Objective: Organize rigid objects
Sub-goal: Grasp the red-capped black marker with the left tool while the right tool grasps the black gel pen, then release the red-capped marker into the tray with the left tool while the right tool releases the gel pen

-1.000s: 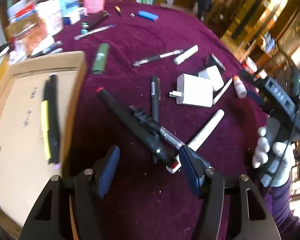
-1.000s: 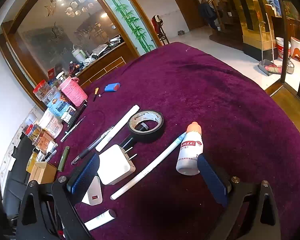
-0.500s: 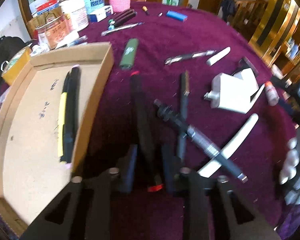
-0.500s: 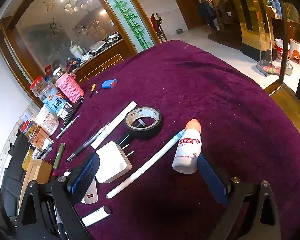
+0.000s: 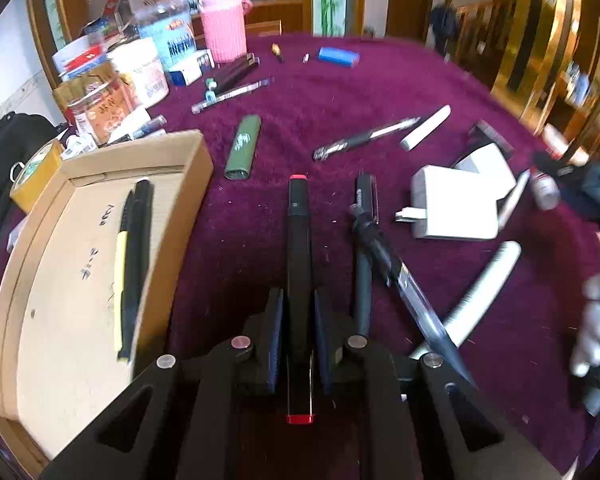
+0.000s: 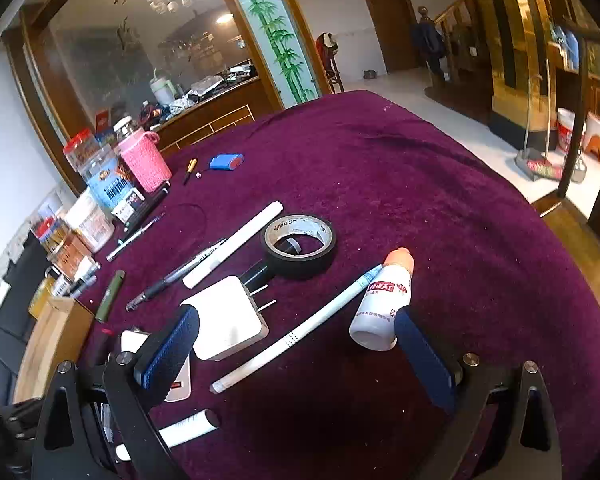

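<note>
Left gripper (image 5: pixel 298 320) is clamped on the black marker (image 5: pixel 299 248), pads tight on its middle. Marker's long axis runs straight along the fingers, one red end pointing away, other red end back toward the camera. 1 s ago the jaws were wide apart and the marker lay diagonal on the purple cloth (image 5: pixel 340 92); now it's lined up w/ the tool and gripped. Cardboard tray (image 5: pixel 188 184) sits just left, its near wall close to the marker, two pens (image 5: pixel 134 264) inside. Crossed pens (image 5: pixel 376 248) lie just right. Right gripper (image 6: pixel 296 356) spread wide, holding nothing, white bottle (image 6: pixel 382 304) by its right finger, charger (image 6: pixel 224 320) by its left.
</note>
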{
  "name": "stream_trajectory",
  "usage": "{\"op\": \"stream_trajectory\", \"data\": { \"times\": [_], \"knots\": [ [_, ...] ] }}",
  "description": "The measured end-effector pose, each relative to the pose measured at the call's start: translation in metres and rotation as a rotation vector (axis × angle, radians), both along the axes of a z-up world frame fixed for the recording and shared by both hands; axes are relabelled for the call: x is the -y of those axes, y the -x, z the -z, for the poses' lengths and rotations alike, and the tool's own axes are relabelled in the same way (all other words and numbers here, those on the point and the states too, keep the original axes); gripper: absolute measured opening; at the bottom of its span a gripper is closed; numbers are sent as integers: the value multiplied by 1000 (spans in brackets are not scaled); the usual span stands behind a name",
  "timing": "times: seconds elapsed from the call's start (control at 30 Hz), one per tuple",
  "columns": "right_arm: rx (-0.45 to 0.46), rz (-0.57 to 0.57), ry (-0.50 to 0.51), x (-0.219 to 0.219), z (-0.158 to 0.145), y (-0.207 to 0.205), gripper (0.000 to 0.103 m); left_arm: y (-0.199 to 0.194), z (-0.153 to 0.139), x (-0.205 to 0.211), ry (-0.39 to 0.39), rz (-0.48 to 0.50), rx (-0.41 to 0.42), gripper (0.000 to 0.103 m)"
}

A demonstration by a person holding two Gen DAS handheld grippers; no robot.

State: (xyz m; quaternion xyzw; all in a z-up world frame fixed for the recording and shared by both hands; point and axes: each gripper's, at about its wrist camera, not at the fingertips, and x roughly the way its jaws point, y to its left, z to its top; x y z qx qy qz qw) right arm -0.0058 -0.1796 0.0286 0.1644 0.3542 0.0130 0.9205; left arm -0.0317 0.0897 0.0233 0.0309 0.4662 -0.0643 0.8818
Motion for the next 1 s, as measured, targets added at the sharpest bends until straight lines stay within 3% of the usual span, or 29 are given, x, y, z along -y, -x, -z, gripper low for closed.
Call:
{"op": "stream_trajectory", "data": {
  "times": [0.23,0.3,0.33,0.37,0.43,0.6,0.8,0.83,0.87,0.93,1.0],
  "knots": [
    [5,-28,43,-8,0,-1,100,58,-48,-46,236,-38,111,14],
    [10,-25,55,-10,-3,2,92,69,-57,-56,251,-48,138,14],
    [10,-43,45,-14,-8,6,80,76,-61,-63,251,-57,157,14],
    [5,-82,23,-19,-13,10,76,80,-62,-68,249,-63,167,14],
    [9,-200,-1,-43,-29,28,76,86,-62,-76,247,-75,180,14],
    [-51,-468,106,-121,-39,46,65,95,-53,-100,318,-99,174,14],
    [-208,-461,253,-172,-1,19,45,114,-51,-124,352,-104,196,14],
    [-227,-458,270,-178,5,17,32,116,-51,-130,357,-108,200,14],
    [-253,-457,282,-182,11,14,27,117,-50,-135,362,-112,200,14],
    [-240,-445,312,-187,13,15,17,119,-47,-142,372,-119,200,14],
    [-238,-440,274,-183,14,18,11,119,-45,-149,377,-126,199,14]
  ]
}}
